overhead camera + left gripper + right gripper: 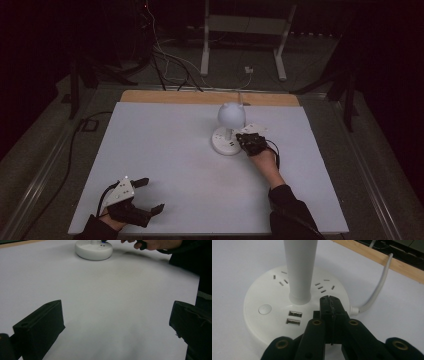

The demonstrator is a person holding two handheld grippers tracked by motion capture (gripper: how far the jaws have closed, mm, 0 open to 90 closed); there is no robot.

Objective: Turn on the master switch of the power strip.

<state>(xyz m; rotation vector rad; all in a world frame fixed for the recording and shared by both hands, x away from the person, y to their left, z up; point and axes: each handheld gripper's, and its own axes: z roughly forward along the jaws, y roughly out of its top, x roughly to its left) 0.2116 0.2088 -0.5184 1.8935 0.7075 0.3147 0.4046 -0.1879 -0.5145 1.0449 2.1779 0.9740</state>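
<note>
Right gripper [329,298] poised over the lamp base [269,322]

Its fingers are pressed closed, empty, tips on the base beside the upright stem [299,270]; the round button [265,309] lies leftward past the USB ports. The left gripper [145,196] rests open, well apart on the tabletop [165,150].

The room is dark, and in the high view only the white table [165,165] looks a bit bright while everything around it is almost black. That picture is soft and grainy, and the round lamp head [231,114] glows pale with fuzzy edges. In the left gripper view the near black jaws look blurry with a soft grey shadow between them, but in the right gripper view the lamp base [267,322] is well lit and sharp.
</note>
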